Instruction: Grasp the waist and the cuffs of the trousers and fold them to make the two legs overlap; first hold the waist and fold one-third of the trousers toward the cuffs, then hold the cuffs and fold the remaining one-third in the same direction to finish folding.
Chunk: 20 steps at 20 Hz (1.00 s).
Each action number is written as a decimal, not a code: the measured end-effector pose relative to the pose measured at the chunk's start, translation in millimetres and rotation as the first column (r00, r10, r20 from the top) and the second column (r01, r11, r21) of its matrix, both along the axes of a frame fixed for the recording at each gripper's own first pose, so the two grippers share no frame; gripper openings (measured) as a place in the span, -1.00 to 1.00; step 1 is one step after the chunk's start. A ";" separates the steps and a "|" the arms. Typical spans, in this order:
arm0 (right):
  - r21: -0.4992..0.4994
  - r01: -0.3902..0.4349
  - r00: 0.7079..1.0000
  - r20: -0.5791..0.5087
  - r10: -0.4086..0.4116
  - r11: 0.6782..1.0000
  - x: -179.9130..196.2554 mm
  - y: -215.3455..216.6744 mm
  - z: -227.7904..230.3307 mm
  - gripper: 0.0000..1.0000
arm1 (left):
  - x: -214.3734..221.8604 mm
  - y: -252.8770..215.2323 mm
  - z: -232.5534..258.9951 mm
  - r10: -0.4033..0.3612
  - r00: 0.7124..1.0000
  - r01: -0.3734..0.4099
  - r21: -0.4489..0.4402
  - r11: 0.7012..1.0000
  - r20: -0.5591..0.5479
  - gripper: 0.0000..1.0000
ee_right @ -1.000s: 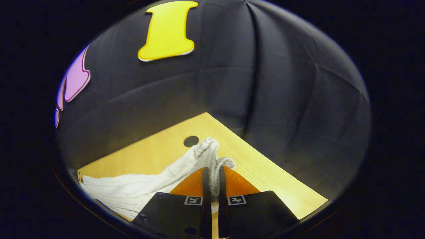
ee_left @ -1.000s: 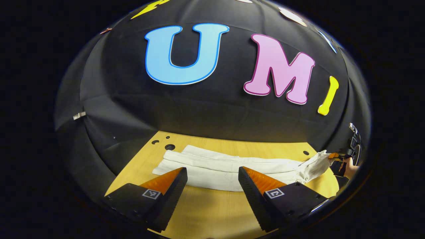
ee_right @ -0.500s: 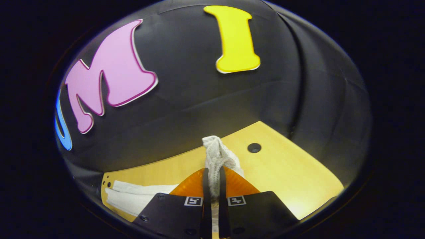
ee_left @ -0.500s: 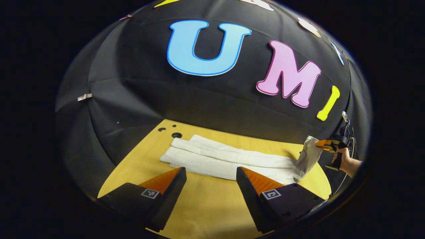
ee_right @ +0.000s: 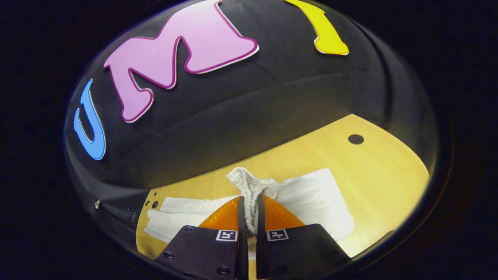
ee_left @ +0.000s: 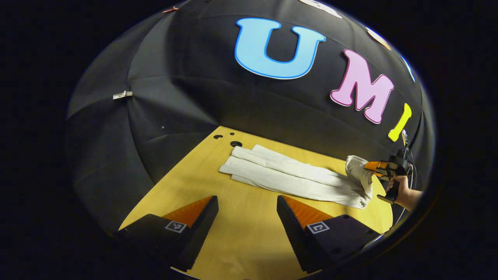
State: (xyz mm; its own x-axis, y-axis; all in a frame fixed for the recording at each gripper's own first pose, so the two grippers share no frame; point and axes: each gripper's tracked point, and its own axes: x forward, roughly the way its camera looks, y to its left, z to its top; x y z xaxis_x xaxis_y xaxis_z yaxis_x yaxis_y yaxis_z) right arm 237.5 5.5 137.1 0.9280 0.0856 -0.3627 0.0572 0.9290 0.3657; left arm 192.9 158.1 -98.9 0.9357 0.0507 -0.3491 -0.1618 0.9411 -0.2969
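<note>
A: Wooden tabletop under both cameras, black cloth wall behind. Where are the trousers from your end?

B: I see them lying long across the table, legs stacked, the cuff end beside the round hole near the wall.

A: And the waist?

B: My right gripper has it pinched, fingers closed tight on the bunched cloth, lifted above the trousers (a hand holds that gripper).

A: Left one?

B: My left gripper hangs over bare wood near the trousers, fingers spread wide, holding nothing
</note>
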 end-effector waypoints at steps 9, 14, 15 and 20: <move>0.038 -0.052 0.992 -0.112 0.056 0.998 -25.3 74.6 -69.3 -0.53 | 51.8 28.6 -35.2 0.048 0.999 -0.049 -0.173 0.984 -0.013 0.93; -0.039 -0.055 0.992 -0.114 0.051 0.998 -56.2 68.1 -62.5 0.97 | 132.0 38.0 -56.4 0.051 0.996 -0.060 -0.119 0.991 -0.075 0.92; -0.057 -0.051 0.993 -0.110 0.044 0.997 -67.8 59.8 -57.8 0.97 | 144.7 38.6 -61.3 0.059 0.995 -0.069 -0.118 0.991 -0.086 0.93; -0.143 0.079 0.992 -0.088 -0.092 0.987 -154.8 -23.9 -41.0 0.97 | 203.1 36.2 -97.4 0.101 0.980 -0.125 -0.136 0.983 -0.171 0.92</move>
